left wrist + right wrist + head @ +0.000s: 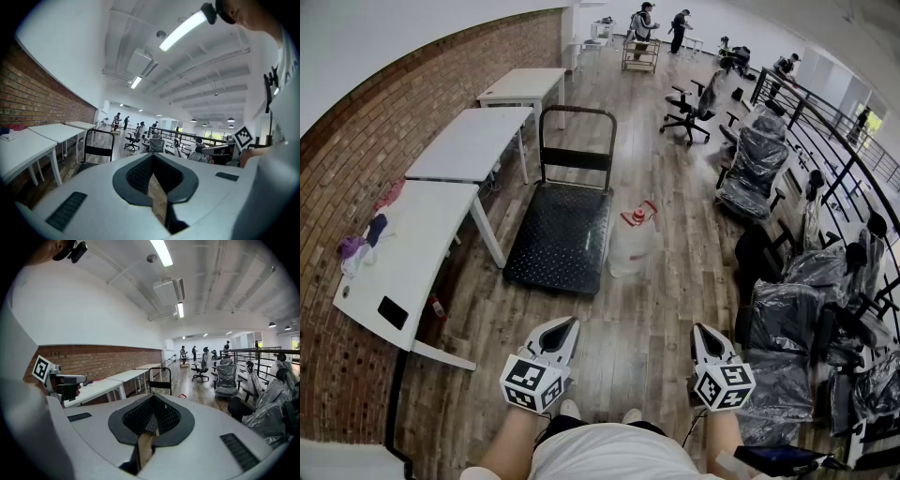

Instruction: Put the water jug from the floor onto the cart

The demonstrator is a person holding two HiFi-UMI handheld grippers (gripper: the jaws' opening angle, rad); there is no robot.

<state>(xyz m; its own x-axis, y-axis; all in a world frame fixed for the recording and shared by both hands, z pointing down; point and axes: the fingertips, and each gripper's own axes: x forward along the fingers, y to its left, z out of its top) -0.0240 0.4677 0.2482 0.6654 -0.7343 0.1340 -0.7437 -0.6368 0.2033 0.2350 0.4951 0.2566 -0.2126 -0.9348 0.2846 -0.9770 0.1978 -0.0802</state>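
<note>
Clear plastic jug (630, 246), red-capped, stands on the wood floor (656, 319) just right of the black cart (561, 234). White tables (469, 141) line the brick wall (356, 159). Left gripper (572, 322) and right gripper (698, 327) hover apart from it, jaws closed, empty.

The person wears a white top (609, 455); the left claw (572, 323) and right claw (697, 330) are white, black-lined, each with a black-and-white marker cube (532, 384).

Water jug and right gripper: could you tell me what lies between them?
Head view: only bare wooden floor between the water jug and the right gripper.
</note>
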